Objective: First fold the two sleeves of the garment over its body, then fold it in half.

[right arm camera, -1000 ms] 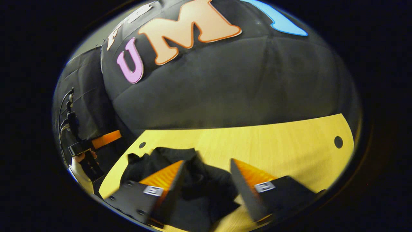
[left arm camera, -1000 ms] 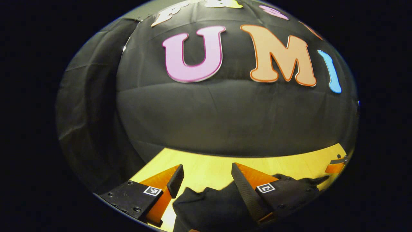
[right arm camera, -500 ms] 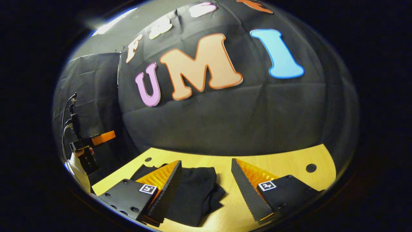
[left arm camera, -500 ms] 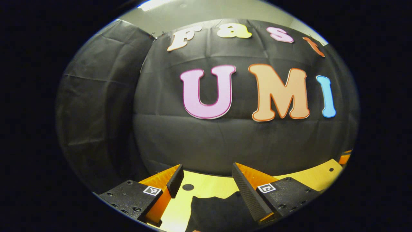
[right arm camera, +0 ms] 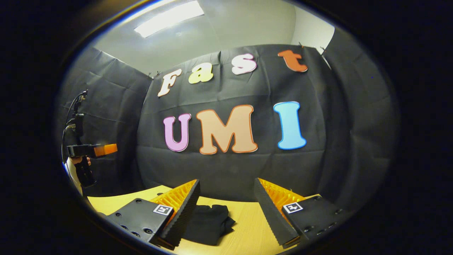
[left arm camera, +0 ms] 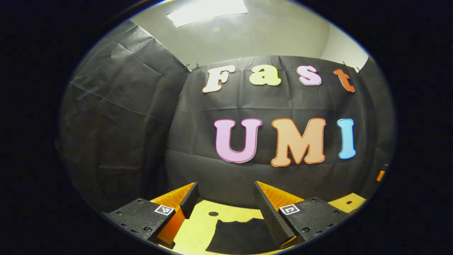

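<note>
The black garment (left arm camera: 240, 235) lies folded into a compact bundle on the yellow wooden table (left arm camera: 198, 226), below and in front of my left gripper (left arm camera: 223, 191), which is open and holds nothing. In the right gripper view the same garment (right arm camera: 208, 223) rests on the table (right arm camera: 247, 226) beneath my right gripper (right arm camera: 226, 193), also open and lifted clear of the cloth. Far to the left in that view, a hand holds the left gripper (right arm camera: 92, 150) up in the air.
Black cloth walls close the booth behind and on both sides. Small round holes (left arm camera: 213, 213) mark the tabletop near its far edge. A ceiling light (left arm camera: 207, 12) glows overhead.
Both grippers have risen and tilted up away from the table, so the garment has dropped low in both views. The garment lies released on the table.
</note>
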Tool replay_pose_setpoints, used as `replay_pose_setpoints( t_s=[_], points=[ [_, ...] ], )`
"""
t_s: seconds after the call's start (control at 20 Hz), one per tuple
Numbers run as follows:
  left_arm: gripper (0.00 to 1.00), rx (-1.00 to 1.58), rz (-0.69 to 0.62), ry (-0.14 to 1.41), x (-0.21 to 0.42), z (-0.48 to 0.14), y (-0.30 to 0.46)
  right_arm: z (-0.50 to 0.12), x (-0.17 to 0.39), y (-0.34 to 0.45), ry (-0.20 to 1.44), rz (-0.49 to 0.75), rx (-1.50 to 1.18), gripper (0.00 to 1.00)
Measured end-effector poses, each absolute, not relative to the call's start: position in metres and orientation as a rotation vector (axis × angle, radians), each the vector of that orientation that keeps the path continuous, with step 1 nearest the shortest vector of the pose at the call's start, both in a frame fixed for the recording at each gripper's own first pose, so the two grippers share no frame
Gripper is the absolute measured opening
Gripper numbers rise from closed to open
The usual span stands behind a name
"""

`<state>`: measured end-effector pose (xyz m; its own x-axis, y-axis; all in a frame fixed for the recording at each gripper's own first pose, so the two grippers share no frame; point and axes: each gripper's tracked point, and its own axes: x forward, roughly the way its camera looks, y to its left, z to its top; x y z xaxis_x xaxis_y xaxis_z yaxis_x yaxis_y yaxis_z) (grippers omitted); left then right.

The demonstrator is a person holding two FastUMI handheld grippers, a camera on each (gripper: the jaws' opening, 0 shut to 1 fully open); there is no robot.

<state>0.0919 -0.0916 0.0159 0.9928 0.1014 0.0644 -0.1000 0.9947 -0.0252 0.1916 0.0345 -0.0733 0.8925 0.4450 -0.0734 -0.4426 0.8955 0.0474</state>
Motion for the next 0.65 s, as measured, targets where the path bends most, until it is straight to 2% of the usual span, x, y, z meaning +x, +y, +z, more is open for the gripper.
replay_pose_setpoints(
  t_s=[0.05, 0.1, 0.2, 0.25, 0.45, 0.65],
  points=[
    [0.92, -0.033, 0.095, -0.048, 0.079, 0.005, -0.094, -0.069, 0.173, 0.032, 0.086, 0.452, 0.05, 0.97],
    [0.92, -0.05, 0.072, -0.039, 0.067, 0.0, -0.1, -0.062, 0.154, 0.034, 0.086, 0.456, 0.089, 0.94],
    [0.93, -0.066, 0.024, -0.028, 0.047, -0.008, -0.112, -0.04, 0.123, 0.039, 0.044, 0.467, 0.185, 0.96],
    [0.92, -0.066, 0.019, -0.011, 0.044, -0.015, -0.11, -0.032, 0.116, 0.037, 0.018, 0.443, 0.217, 0.99],
    [0.92, -0.079, 0.025, 0.042, 0.024, -0.039, -0.102, -0.029, 0.098, 0.025, -0.046, 0.346, 0.182, 0.96],
    [0.92, -0.097, 0.052, 0.02, 0.013, -0.033, -0.085, -0.022, 0.093, 0.046, -0.063, 0.382, 0.178, 0.99]
  ],
)
